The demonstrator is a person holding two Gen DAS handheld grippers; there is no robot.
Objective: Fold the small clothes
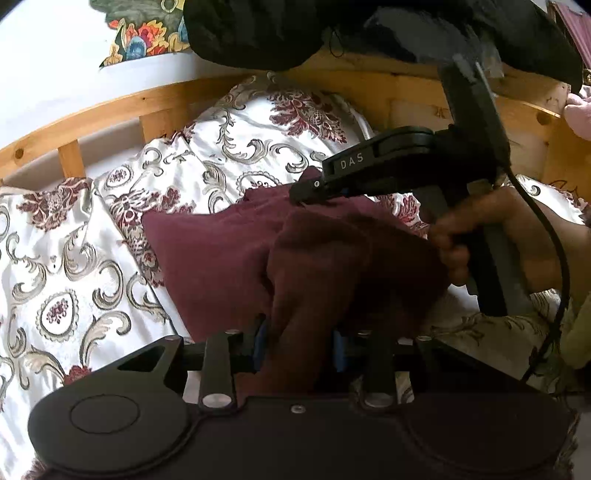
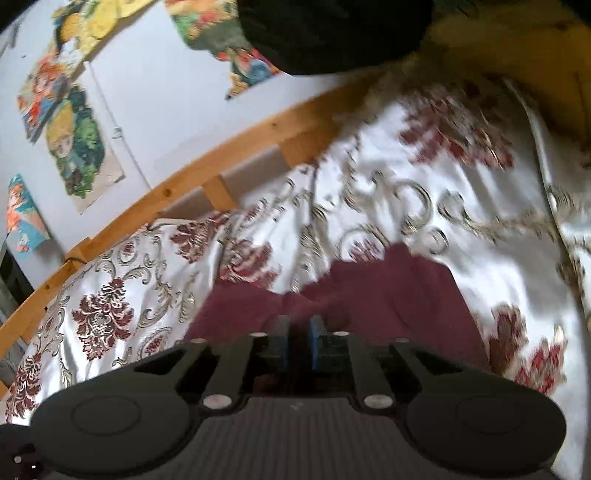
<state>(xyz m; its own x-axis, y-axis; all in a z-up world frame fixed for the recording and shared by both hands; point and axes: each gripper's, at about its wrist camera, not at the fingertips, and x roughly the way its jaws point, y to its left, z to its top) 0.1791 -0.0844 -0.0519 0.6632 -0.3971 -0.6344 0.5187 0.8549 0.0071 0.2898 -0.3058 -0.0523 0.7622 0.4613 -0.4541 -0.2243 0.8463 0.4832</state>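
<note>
Item one: maroon garment [image 1: 214, 251], small, soft knit, lying on the bed's bedspread [image 1: 74, 229], which is white satin with maroon and grey scrollwork. One part lies flat toward the left of my left view; the nearer part is bunched and lifted.

Item two: my left tool [image 1: 299, 343], black frame, blue pads [image 1: 260, 339]. A thick fold of the maroon garment runs down between the pads, and they are clenched on it.

Item three: my right tool [image 2: 299, 339], same make, blue pads [image 2: 317, 332] drawn close together with an edge of the garment [image 2: 388, 291] pinched between them. From my left view the same tool [image 1: 308, 194] comes in from the right, marked "DAS", its tip biting the far upper edge of the cloth; my right hand [image 1: 476, 240] grips its handle, and a black cable [image 1: 554, 240] trails from it.

Item four: wooden bed frame [image 1: 155, 107], pale pine, rail and slats, running behind the bedspread.

Item five: wall [image 2: 155, 110], pale, bearing several colourful cartoon pictures [image 2: 79, 147].

Item six: black fabric [image 1: 258, 33], draped over the frame at the top of both views. The right view is blurred.
</note>
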